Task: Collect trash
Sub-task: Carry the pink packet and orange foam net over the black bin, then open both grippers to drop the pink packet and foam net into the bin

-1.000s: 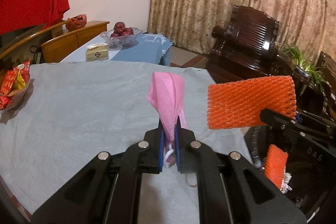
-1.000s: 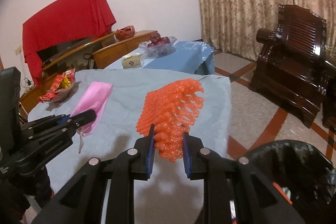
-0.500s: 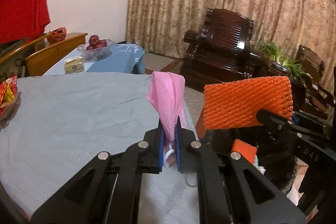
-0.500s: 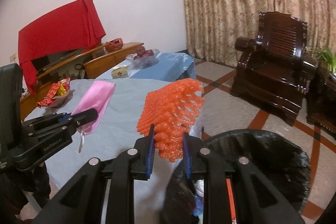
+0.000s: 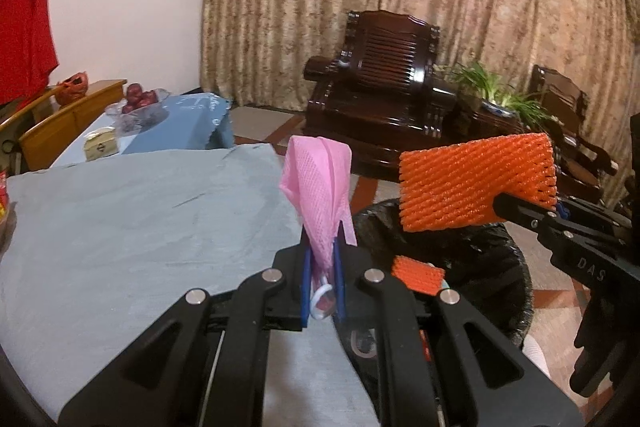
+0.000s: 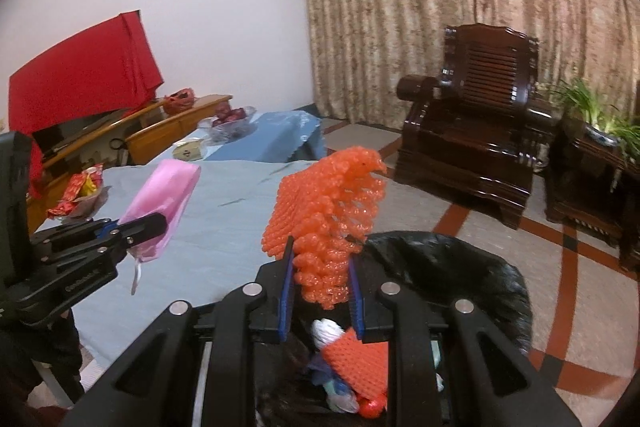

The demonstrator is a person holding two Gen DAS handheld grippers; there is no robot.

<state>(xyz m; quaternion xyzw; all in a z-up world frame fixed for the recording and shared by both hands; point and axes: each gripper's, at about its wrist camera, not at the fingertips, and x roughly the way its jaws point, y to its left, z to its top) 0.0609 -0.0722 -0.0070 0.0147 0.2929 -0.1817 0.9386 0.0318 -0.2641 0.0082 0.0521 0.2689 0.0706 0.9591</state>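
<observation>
My left gripper (image 5: pixel 322 259) is shut on a pink foam net (image 5: pixel 318 187) and holds it upright over the table's right edge; it also shows in the right wrist view (image 6: pixel 162 203). My right gripper (image 6: pixel 322 275) is shut on an orange foam net (image 6: pixel 326 211), held above the black-lined trash bin (image 6: pixel 460 263). The same net (image 5: pixel 478 183) and bin (image 5: pixel 480 263) show in the left wrist view. Another orange net (image 6: pixel 360 363) and other trash lie inside the bin.
The table with a light blue cloth (image 5: pixel 132 223) lies to the left, with snack packets (image 6: pixel 82 187) at its far side. A low table with a fruit bowl (image 5: pixel 138 99) stands behind. A dark wooden armchair (image 6: pixel 476 131) and a potted plant (image 6: pixel 600 115) stand beyond the bin.
Both grippers have swung right, off the table toward the bin. The orange net now hangs over the bin's opening, and the pink net has reached the table's edge.
</observation>
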